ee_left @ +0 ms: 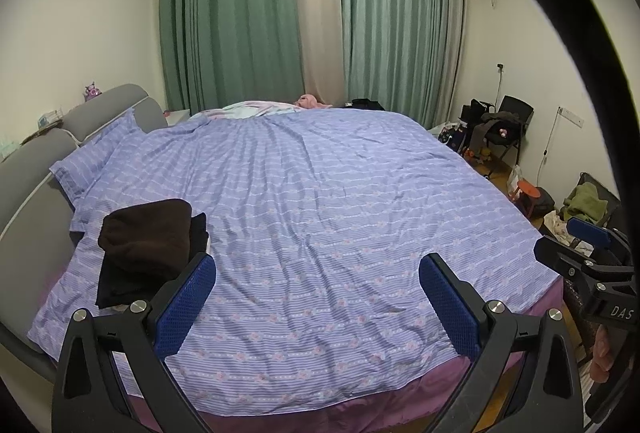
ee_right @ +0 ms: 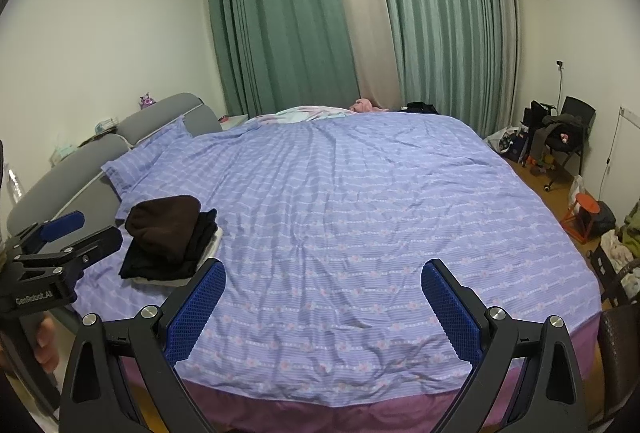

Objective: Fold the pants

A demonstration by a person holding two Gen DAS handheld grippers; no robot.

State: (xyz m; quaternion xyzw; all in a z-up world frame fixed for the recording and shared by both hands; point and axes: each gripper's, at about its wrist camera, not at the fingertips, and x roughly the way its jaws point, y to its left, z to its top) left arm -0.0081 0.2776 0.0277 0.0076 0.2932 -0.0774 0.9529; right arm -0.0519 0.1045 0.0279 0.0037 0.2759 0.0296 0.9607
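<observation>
A stack of folded dark clothes (ee_left: 148, 245), brown on top and black beneath, lies on the left side of the bed (ee_left: 320, 201). It also shows in the right wrist view (ee_right: 170, 237). My left gripper (ee_left: 318, 297) is open and empty above the bed's near edge, just right of the stack. My right gripper (ee_right: 324, 305) is open and empty above the same edge. Each gripper shows from the side in the other's view: the right one (ee_left: 576, 237) and the left one (ee_right: 76, 229). No unfolded pants are visible on the blanket.
The lilac striped blanket (ee_right: 360, 217) covers the bed; a grey headboard (ee_left: 36, 169) stands at the left. Green curtains (ee_left: 248, 13) hang behind. A chair with clothes (ee_right: 568, 129), an orange stool (ee_right: 586, 213) and bags crowd the floor at the right.
</observation>
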